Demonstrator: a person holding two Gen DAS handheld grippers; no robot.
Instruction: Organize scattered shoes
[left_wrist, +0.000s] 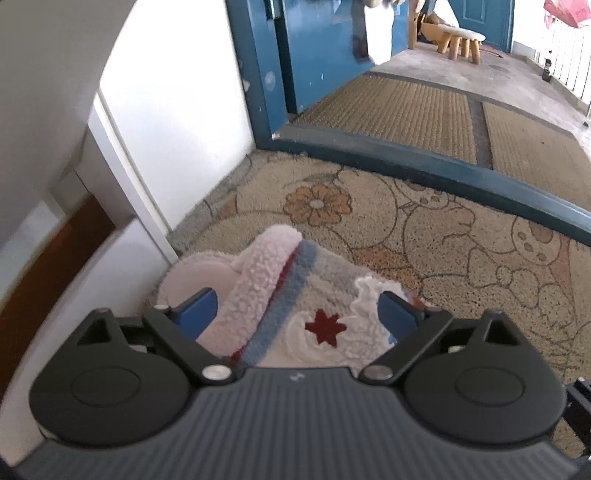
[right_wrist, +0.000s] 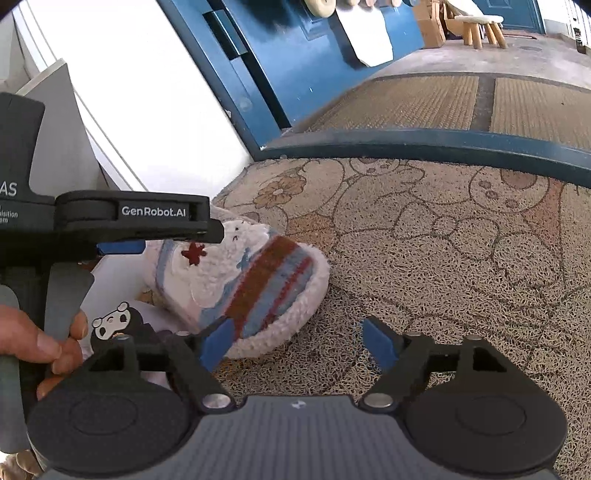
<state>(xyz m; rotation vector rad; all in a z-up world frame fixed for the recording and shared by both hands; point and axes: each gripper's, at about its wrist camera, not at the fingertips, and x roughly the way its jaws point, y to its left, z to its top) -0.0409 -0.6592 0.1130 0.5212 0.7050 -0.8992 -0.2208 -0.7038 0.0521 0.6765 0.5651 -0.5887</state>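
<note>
Left wrist view: one fleecy slipper (left_wrist: 295, 306) between left gripper's (left_wrist: 297, 314) spread fingers; right gripper (right_wrist: 299, 341) agape

Patterned doormat (left_wrist: 424, 229) across the middle of the frame, bearing a fluffy striped slipper (left_wrist: 291, 295) at lower left, near the white wall.

Open tongs (left_wrist: 297, 309) astride slipper (left_wrist: 295, 295)
</note>
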